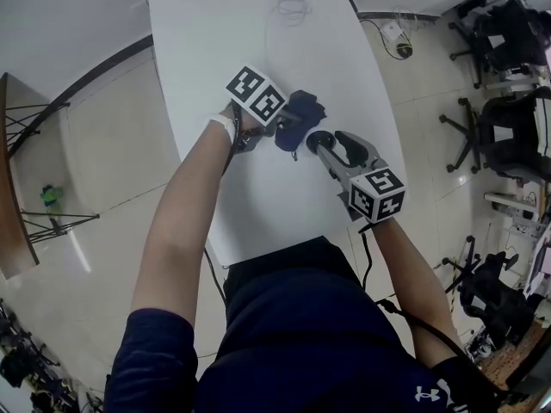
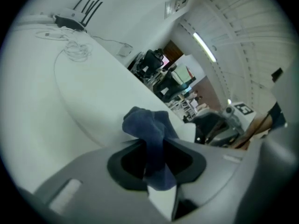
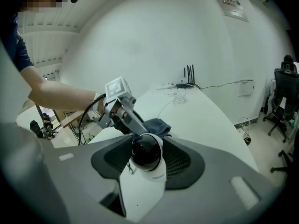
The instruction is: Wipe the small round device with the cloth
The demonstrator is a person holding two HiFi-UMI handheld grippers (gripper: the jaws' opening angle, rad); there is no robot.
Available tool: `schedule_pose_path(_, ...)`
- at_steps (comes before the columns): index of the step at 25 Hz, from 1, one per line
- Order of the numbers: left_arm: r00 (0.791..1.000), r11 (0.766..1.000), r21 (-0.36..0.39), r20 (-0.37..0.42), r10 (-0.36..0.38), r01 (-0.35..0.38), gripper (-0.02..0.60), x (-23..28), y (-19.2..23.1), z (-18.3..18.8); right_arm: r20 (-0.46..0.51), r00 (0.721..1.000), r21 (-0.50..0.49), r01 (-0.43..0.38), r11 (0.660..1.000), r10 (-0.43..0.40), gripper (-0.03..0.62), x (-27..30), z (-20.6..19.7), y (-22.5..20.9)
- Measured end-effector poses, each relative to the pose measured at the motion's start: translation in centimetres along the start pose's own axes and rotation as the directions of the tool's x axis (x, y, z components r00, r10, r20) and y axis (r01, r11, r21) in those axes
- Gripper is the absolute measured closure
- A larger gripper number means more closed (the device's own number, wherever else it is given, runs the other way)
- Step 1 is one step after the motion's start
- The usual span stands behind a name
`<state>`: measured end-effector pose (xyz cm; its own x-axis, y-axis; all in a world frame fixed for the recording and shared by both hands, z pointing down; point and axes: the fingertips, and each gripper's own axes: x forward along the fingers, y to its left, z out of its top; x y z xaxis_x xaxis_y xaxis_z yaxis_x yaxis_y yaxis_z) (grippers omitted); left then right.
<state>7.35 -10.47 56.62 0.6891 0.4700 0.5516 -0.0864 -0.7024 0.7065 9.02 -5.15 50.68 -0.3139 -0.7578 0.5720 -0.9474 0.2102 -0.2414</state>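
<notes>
The small round device (image 3: pixel 146 154), white with a black dome, sits upright between the jaws of my right gripper (image 3: pixel 147 164), which is shut on it. In the head view the device (image 1: pixel 318 139) shows just above the white table (image 1: pixel 232 50), at the tip of the right gripper (image 1: pixel 325 147). My left gripper (image 2: pixel 156 161) is shut on a dark blue cloth (image 2: pixel 148 127) that bunches out past the jaws. The cloth (image 1: pixel 300 110) hangs right next to the device, up and to its left. From the right gripper view the left gripper (image 3: pixel 135 127) reaches in just behind the dome.
A coiled cable (image 1: pixel 293 9) lies at the table's far end, near a router with antennas (image 2: pixel 75 16). Office chairs (image 1: pixel 508 76) stand on the floor to the right. The table's near edge (image 1: pixel 258 255) is at the person's waist.
</notes>
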Motion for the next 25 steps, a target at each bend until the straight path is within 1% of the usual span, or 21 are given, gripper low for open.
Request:
schedule_pose_path(2,0.995,0.994,0.055,-0.039,0.091,-0.089,0.485,0.6,1.0,-1.2,0.003,1.000,0.003,0.001,1.000,-0.001,0.385,0.0,0.1,-0.1)
schedule_pose_path(4,0.980,0.975,0.118,-0.027,0.195,-0.190,0.485,0.7,1.6,-1.5,0.006,1.000,0.003,0.002,1.000,-0.002,0.385,0.0,0.2,-0.1)
schedule_pose_path(6,0.960,0.947,0.154,0.024,0.280,-0.280,0.485,0.5,1.5,-1.4,0.009,1.000,0.007,0.003,1.000,-0.003,0.385,-0.1,0.1,-0.2)
schedule_pose_path(7,0.950,0.936,0.161,0.065,0.307,-0.313,0.485,0.1,1.1,-1.2,0.009,1.000,0.011,0.003,1.000,-0.003,0.385,-0.1,0.1,-0.2)
schedule_pose_path(8,0.940,0.929,0.156,0.120,0.319,-0.335,0.486,-0.7,0.5,-0.8,0.010,1.000,0.013,0.004,1.000,-0.004,0.385,-0.1,0.0,-0.1)
schedule_pose_path(9,0.930,0.929,0.138,0.188,0.315,-0.343,0.486,-1.9,-0.5,-0.2,0.009,1.000,0.012,0.004,1.000,-0.004,0.385,-0.1,-0.1,-0.1)
schedule_pose_path(10,0.919,0.937,0.110,0.263,0.295,-0.333,0.486,-3.4,-1.9,0.7,0.009,1.000,0.010,0.003,1.000,-0.003,0.385,0.0,-0.1,-0.1)
schedule_pose_path(11,0.907,0.950,0.085,0.334,0.257,-0.301,0.486,-4.9,-3.5,1.5,0.009,1.000,0.006,0.003,1.000,-0.003,0.385,0.0,0.0,-0.1)
schedule_pose_path(12,0.898,0.966,0.073,0.392,0.202,-0.249,0.486,-6.1,-5.2,2.4,0.010,1.000,0.003,0.001,1.000,-0.001,0.385,0.1,0.0,-0.1)
schedule_pose_path(13,0.893,0.980,0.076,0.430,0.136,-0.186,0.486,-6.9,-7.1,3.1,0.010,1.000,0.000,0.000,1.000,0.000,0.385,0.1,0.0,-0.2)
schedule_pose_path(14,0.893,0.988,0.094,0.444,0.069,-0.123,0.486,-7.2,-8.7,3.7,0.011,1.000,-0.001,-0.002,1.000,0.002,0.384,0.2,0.0,-0.3)
schedule_pose_path(15,0.901,0.990,0.119,0.434,0.016,-0.075,0.486,-7.1,-10.0,4.1,0.012,1.000,0.001,-0.003,1.000,0.003,0.385,0.1,0.0,-0.4)
schedule_pose_path(16,0.916,0.988,0.143,0.402,-0.011,-0.050,0.486,-6.4,-10.6,4.2,0.012,1.000,0.007,-0.005,1.000,0.004,0.384,0.1,0.0,-0.6)
schedule_pose_path(17,0.936,0.986,0.158,0.352,-0.010,-0.048,0.486,-5.5,-10.6,4.0,0.012,1.000,0.016,-0.005,1.000,0.005,0.384,0.0,0.0,-0.7)
schedule_pose_path(18,0.957,0.985,0.164,0.291,0.008,-0.058,0.488,-4.4,-10.0,3.4,0.009,1.000,0.022,-0.006,1.000,0.005,0.384,0.0,0.0,-0.7)
schedule_pose_path(19,0.972,0.985,0.161,0.234,0.028,-0.068,0.488,-3.4,-9.3,2.7,0.005,1.000,0.021,-0.006,1.000,0.006,0.382,0.1,0.1,-0.6)
schedule_pose_path(20,0.979,0.987,0.144,0.198,0.043,-0.073,0.488,-2.7,-8.4,2.1,0.002,1.000,0.015,-0.008,1.000,0.008,0.382,0.2,0.1,-0.5)
schedule_pose_path(21,0.980,0.991,0.113,0.190,0.050,-0.072,0.488,-2.6,-7.6,1.7,0.000,1.000,0.010,-0.010,1.000,0.010,0.381,0.4,0.2,-0.3)
schedule_pose_path(23,0.973,0.997,0.036,0.224,0.053,-0.063,0.488,-2.9,-6.3,1.2,0.002,1.000,0.013,-0.016,1.000,0.016,0.382,0.6,0.2,-0.2)
schedule_pose_path(25,0.963,0.997,-0.022,0.256,0.081,-0.078,0.489,-3.3,-4.9,0.4,0.009,1.000,0.022,-0.019,1.000,0.019,0.382,0.6,0.1,-0.3)
